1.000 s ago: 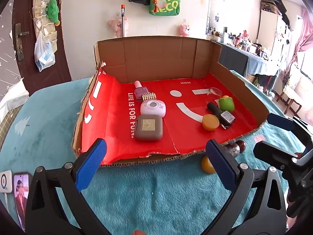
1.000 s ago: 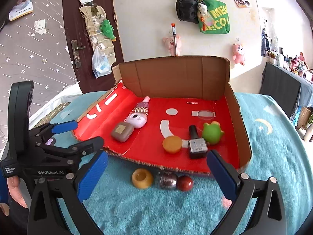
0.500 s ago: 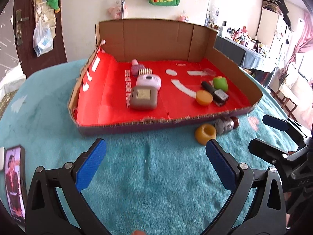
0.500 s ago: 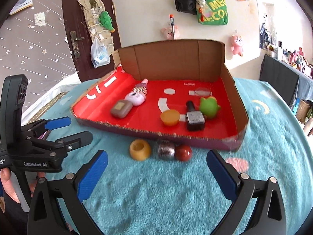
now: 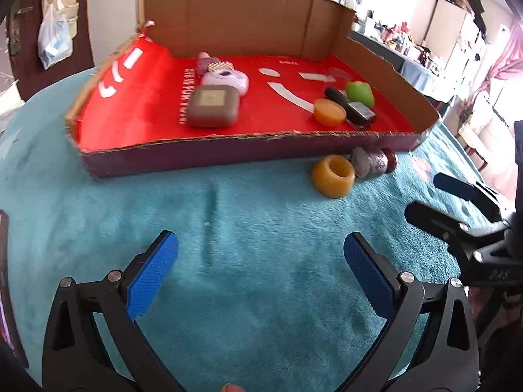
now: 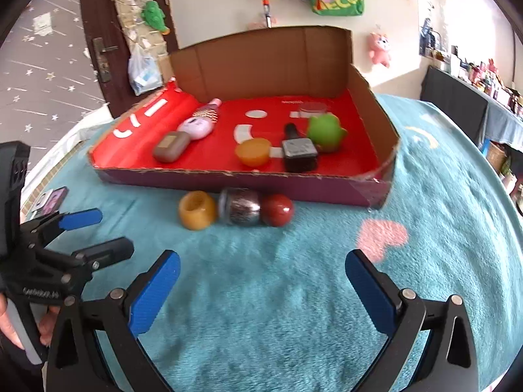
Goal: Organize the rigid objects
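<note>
Both the left gripper [image 5: 261, 271] and right gripper [image 6: 262, 281] hang wide and empty above the teal blanket [image 6: 294, 310], while the amber ring [image 6: 197, 209], silver-capped jar [image 6: 239, 206] and red ball [image 6: 277, 209] lie touching outside the cardboard tray [image 6: 228, 176]; a careless pinch risks rolling the ball away

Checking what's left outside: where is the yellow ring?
The yellow ring lies on the teal cloth before the box's front wall, leftmost, touching the silver bottle.

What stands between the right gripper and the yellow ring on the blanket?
Nothing visible. The right gripper is open, and only bare teal blanket lies between it and the yellow ring. The ring touches a silver bottle on its right side, so approach from the front or left.
</note>
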The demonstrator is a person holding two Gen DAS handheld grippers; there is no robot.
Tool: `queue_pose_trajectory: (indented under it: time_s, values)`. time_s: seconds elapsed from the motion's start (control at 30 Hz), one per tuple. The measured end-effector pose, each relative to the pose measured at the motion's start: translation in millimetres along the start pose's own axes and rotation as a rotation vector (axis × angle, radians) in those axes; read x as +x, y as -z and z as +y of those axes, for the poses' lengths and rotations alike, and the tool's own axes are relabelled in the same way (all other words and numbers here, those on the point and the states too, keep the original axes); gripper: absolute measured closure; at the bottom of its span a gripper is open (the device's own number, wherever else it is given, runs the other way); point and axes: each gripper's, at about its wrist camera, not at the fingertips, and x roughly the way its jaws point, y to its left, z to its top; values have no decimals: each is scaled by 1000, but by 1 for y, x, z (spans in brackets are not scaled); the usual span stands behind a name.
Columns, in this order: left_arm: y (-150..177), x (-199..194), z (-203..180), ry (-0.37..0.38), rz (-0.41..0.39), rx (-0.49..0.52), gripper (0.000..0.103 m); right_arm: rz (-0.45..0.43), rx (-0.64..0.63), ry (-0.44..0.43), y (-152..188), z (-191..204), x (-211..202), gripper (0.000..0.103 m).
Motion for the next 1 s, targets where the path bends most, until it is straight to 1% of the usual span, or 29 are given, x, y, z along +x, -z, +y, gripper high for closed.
queue_pose_trajectory:
  time_s: [0.17,0.27,0.37,0.47,0.67,0.77,0.9,1.0]
  values:
    - [-9,15,-16,-30,16,28,0,23,45,39,-3,-17,7,0]
    - [-16,21,-21,-45,21,26,0,36,91,25,-5,-30,10,0]
    - [-26,28,-23,-38,31,-5,0,38,125,19,-5,-40,10,0]
    - [-33,32,-27,-29,36,-10,0,40,113,22,-4,-39,10,0]
    - [-44,49,-37,-126,47,3,0,40,98,28,-8,-36,14,0]
    - [-45,49,-29,-145,48,-11,0,40,108,17,-10,-38,14,0]
    - [-40,42,-9,-150,44,-17,0,40,122,-20,-18,-32,17,0]
    - [-37,37,4,-127,35,-22,0,47,122,-57,-25,-21,23,0]
